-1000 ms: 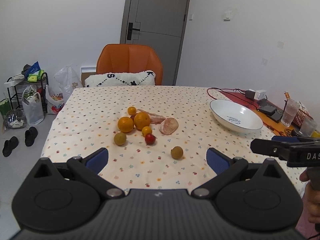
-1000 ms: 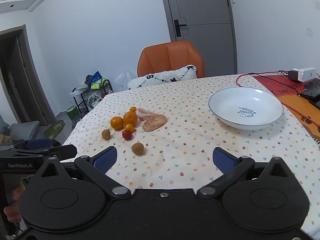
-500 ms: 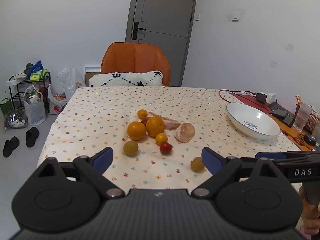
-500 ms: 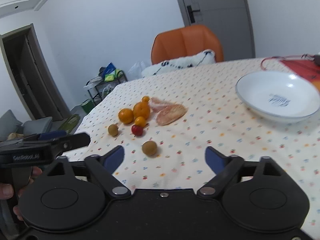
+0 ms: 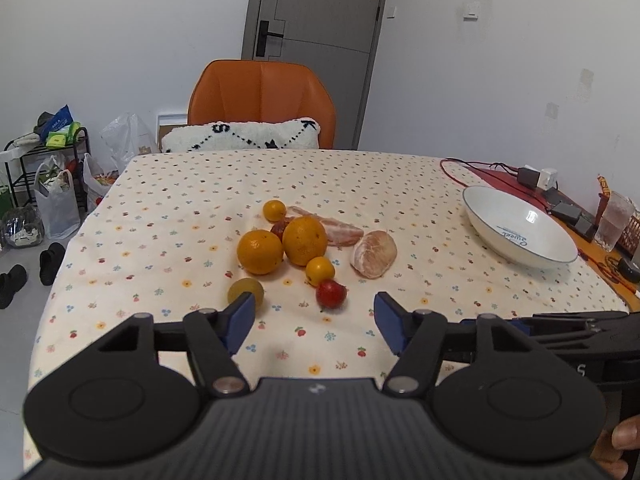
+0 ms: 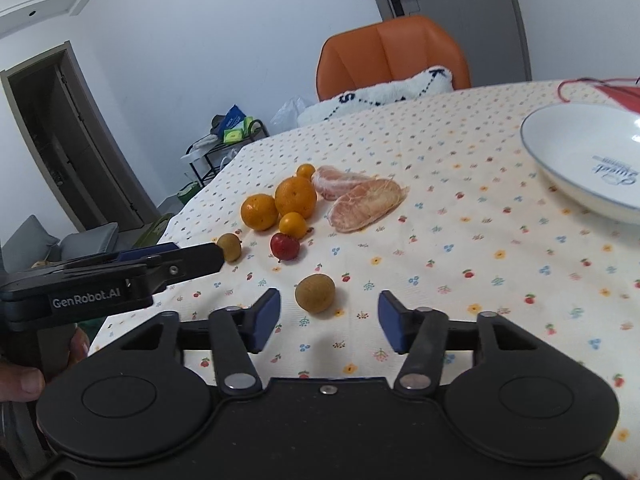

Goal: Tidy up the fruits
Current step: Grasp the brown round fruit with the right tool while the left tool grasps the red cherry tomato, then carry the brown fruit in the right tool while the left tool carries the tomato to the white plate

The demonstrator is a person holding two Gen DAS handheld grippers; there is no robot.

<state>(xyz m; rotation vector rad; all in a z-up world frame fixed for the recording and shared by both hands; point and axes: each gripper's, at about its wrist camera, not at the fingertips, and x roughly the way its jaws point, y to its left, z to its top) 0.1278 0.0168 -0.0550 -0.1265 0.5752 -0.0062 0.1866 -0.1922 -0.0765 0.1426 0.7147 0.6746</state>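
Left tongs (image 5: 312,320) closing, empty | right tongs (image 6: 328,320) closing, empty

The desk (image 5: 168,200), under a flowered cloth, carries clustered oranges (image 5: 260,251), peeled citrus segments (image 5: 374,254) and small fruits centrally, with a white bowl (image 5: 520,236) far right.

Across my table's flowered tablecloth (image 5: 168,216) an orange chair (image 5: 262,98) holds a white cushion (image 5: 244,136), with a grey door (image 5: 320,32) behind it. Far left I see a black rack (image 5: 24,160), plastic bags (image 5: 58,200) and dark slippers (image 5: 50,256). Chargers (image 5: 536,176), a red cable (image 5: 472,168) and a glass (image 5: 614,220) sit at right.
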